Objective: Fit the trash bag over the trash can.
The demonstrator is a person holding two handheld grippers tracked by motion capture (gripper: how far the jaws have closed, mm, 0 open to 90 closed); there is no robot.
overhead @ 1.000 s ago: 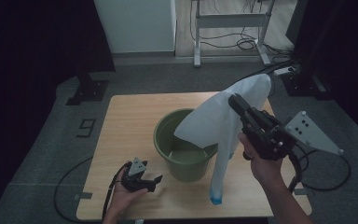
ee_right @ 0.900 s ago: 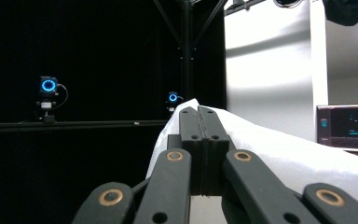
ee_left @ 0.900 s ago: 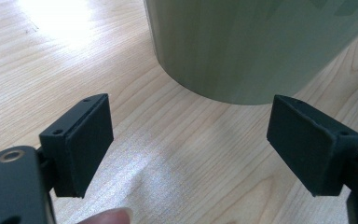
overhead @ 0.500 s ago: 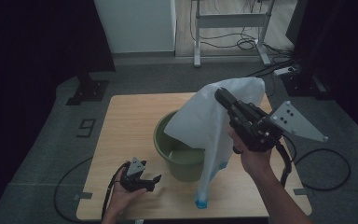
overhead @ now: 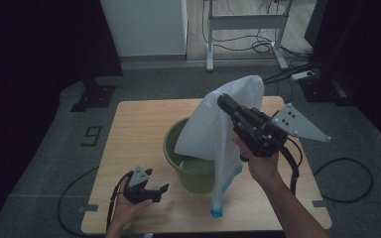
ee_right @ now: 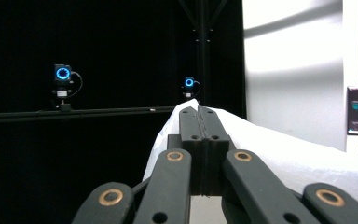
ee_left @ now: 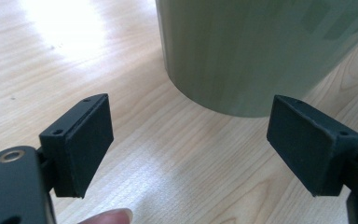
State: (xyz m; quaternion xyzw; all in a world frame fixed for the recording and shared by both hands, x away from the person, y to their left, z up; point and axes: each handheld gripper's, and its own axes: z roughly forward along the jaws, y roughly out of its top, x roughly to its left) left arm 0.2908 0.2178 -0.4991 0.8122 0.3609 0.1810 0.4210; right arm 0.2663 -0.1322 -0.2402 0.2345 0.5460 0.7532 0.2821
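Since earlier frame, right gripper (overhead: 224, 102) has carried white bag (overhead: 228, 124) leftward, now draped over green bucket (overhead: 191, 171) rim; jaws clamped on bag's top edge; left gripper (overhead: 151, 191) rests spread wide, holding nothing, in front of bucket at its left. We judge bag light, limp, thin, probably slippery; we'd grip folded edge or blue-trimmed bottom hem beside bucket. Wooden table (overhead: 129, 124) under bucket smooth; room behind bucket dark, cables on floor.

Both tongs, left tongs (overhead: 159, 191) and right tongs (overhead: 224, 101), are showing matte black linkages with brass-ringed pivots, square black pads (ee_left: 86, 140), grey three-cornered plates dotted with holes, and black cables trailing behind; forearms are sleeveless.
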